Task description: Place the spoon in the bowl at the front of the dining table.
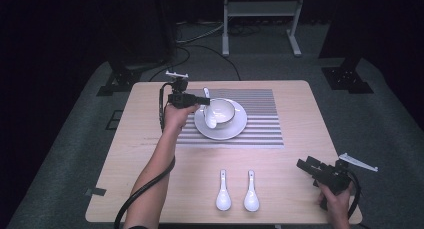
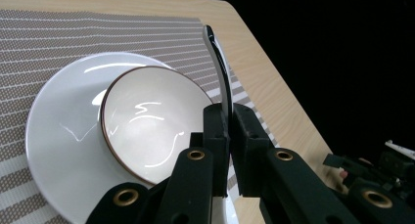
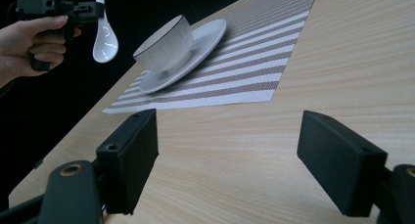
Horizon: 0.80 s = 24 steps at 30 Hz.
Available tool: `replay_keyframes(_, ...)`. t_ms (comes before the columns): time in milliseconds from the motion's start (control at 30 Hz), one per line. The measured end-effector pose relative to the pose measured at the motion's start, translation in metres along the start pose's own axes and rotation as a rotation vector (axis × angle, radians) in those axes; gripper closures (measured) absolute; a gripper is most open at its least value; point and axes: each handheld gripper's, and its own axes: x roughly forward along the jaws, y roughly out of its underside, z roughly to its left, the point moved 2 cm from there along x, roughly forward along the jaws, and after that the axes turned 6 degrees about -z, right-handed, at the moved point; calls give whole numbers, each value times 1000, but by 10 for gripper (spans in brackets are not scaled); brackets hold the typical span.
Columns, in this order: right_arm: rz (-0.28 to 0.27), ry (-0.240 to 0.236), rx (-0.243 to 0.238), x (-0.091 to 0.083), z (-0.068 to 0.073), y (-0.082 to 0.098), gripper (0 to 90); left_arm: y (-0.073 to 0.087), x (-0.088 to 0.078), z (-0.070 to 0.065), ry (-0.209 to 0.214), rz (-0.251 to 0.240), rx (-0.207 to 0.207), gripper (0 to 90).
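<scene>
Near the table's (image 1: 150, 154) far edge, left gripper (image 1: 196, 100) clamps a white spoon (image 1: 210, 114) above the striped placemat (image 1: 265, 119); right gripper (image 1: 305, 165) gapes at the near right corner, grey carpet (image 1: 380, 119) around.

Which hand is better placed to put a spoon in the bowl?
Left. The left gripper is shut on a spoon beside the bowl. The right gripper is open near the table's edge.

Left gripper view: spoon (image 2: 219, 67) handle runs edge-on into the clamped jaws, its scoop hidden behind them. Saucer (image 2: 54, 150) cut off at bottom edge. High view: person's forearm (image 1: 150, 189) cut off at bottom edge.
</scene>
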Motion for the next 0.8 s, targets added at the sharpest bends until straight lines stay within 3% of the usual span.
replay_keyframes(300, 0, -3, -1, 0, 0, 0, 221, -6, 10, 7, -16, -25, -17, 851)
replay_keyframes(567, 0, -8, 0, 0, 0, 0, 221, -7, 19, 17, -36, -43, -49, 851)
replay_keyframes(667, 1, -9, -1, 0, 0, 0, 221, -8, 21, 21, -37, -73, -77, 851)
replay_keyframes(800, 2, -10, -2, 0, 1, 0, 221, -9, 24, 23, -52, -80, -76, 851)
